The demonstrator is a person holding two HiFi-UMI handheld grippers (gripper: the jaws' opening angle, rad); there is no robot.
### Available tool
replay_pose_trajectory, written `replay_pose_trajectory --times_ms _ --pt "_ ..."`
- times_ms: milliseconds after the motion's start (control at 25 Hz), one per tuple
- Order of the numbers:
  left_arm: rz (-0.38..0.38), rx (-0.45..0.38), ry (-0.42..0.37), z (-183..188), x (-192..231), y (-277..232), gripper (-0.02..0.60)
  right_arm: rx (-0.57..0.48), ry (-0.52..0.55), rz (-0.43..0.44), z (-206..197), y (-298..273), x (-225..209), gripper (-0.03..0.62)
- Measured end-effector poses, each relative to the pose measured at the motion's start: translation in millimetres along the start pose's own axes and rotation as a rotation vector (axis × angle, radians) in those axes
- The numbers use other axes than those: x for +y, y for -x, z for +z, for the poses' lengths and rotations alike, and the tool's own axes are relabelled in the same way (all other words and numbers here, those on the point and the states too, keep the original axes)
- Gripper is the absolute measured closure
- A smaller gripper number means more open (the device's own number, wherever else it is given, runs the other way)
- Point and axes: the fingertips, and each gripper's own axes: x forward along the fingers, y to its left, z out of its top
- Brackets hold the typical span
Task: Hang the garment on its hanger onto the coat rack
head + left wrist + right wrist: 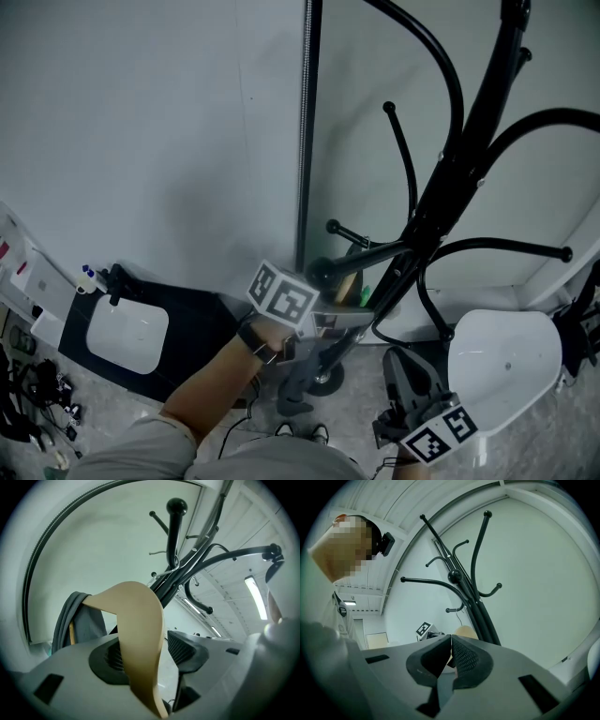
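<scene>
A black coat rack (469,122) with curved pegs rises at the right. My left gripper (352,307) reaches to it from the left. In the left gripper view, the pale wooden hanger (140,620) stands between the jaws of the left gripper (147,653). It lies against the left pad, and a gap shows at the right pad (183,649). The grey garment (86,620) hangs off the hanger's left end. The hanger's thin wire hook (164,571) curls at a ball-tipped rack peg (176,522). My right gripper (408,375) is low and shut, holding nothing.
A white moulded seat (502,361) stands right of the rack, close to my right gripper. A white square object (127,333) lies on a dark mat at the left. A vertical metal strip (305,131) runs down the wall behind. Cables (28,394) lie at the far left.
</scene>
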Motion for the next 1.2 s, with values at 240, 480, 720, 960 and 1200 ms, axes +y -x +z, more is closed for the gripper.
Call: replay_pose_trajectory --times_ms 240,480,720,960,1200 --pt "0.003 -0.045 0.027 6 10 10 0.347 -0.001 -0.003 0.026 0 0 3 0.579" --pt "0.147 -0.070 -0.037 6 15 32 0.345 -0.001 -0.004 0.038 1 -1 3 0.579" --pt "0.458 -0.219 -0.171 -3 -8 92 0.374 0.022 -0.011 0.060 -7 -6 13 0.579" --pt "0.534 -0.268 -0.334 -33 -63 96 0.543 0.074 -0.009 0.069 -27 -15 26 0.577" --pt "0.530 -0.310 -0.341 -59 -83 78 0.572 0.101 0.002 0.080 -38 -14 34 0.579"
